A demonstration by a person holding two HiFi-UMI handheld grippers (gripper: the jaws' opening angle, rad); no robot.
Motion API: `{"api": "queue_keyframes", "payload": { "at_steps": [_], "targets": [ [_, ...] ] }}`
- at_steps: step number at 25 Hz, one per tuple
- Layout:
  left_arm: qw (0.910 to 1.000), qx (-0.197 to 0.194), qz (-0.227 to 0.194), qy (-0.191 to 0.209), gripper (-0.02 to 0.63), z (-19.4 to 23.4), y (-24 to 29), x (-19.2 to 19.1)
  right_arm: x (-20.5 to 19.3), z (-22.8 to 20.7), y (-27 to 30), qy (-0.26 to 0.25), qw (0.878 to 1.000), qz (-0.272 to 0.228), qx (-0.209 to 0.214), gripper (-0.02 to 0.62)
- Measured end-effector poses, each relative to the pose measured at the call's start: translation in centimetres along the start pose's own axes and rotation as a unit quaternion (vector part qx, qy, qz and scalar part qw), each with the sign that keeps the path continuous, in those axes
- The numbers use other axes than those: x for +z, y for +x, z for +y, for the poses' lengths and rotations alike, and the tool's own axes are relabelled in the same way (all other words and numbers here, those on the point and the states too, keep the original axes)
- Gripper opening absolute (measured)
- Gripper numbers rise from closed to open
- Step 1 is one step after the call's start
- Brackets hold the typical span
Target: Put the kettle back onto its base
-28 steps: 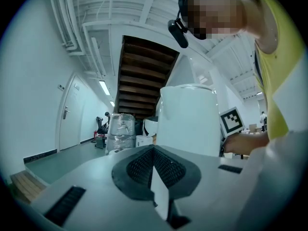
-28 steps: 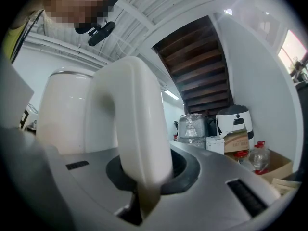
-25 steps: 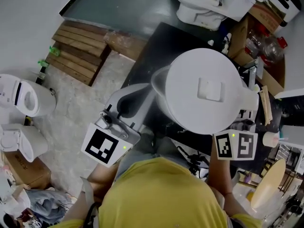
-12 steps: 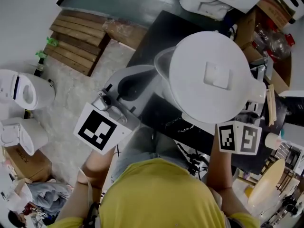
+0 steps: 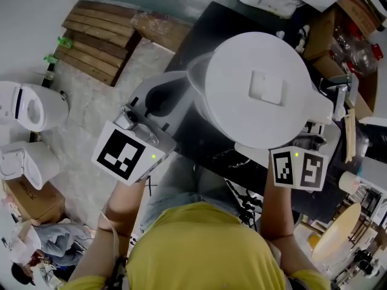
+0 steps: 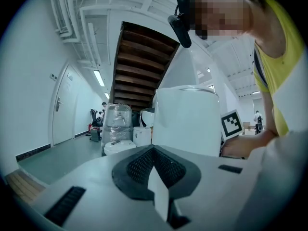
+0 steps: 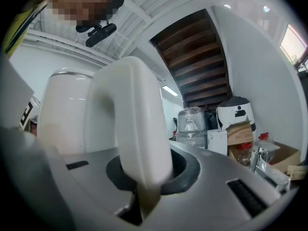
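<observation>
Kettle [image 5: 260, 89] and both grippers sit slightly higher in the head view than a second ago. Right gripper [image 7: 144, 194] is clamped narrow on the white handle [image 7: 130, 124]. Left gripper [image 6: 161, 203] is pinching a thin white edge, which looks like the spout lip [image 5: 196, 84]. Kettle is held between the two over the black table [image 5: 196, 141], with the lid [image 5: 266, 86] on.

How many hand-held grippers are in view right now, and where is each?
2. The left hand-held gripper sits left of the kettle in the head view, jaws together, holding nothing. The right hand-held gripper is clamped on the handle.
</observation>
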State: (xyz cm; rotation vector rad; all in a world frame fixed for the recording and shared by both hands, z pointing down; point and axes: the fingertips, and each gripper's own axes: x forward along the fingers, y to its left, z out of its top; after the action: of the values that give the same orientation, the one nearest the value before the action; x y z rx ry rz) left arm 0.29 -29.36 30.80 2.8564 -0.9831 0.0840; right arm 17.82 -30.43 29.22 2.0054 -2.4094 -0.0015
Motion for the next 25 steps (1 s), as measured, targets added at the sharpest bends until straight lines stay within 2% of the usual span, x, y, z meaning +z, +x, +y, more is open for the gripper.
{"api": "queue_keyframes", "payload": {
  "at_steps": [11, 25],
  "targets": [
    [0.9997, 0.015, 0.019, -0.004, -0.002, 2.0, 0.2, -2.8, -2.6, 0.8, 1.6, -0.006, 1.000, 0.012, 0.007, 0.054],
    [0.9991, 0.023, 0.030, -0.019, -0.002, 2.6, -0.1, -4.7, -4.5, 1.4, 1.7, -0.018, 1.000, 0.020, 0.008, 0.055]
  ]
}}
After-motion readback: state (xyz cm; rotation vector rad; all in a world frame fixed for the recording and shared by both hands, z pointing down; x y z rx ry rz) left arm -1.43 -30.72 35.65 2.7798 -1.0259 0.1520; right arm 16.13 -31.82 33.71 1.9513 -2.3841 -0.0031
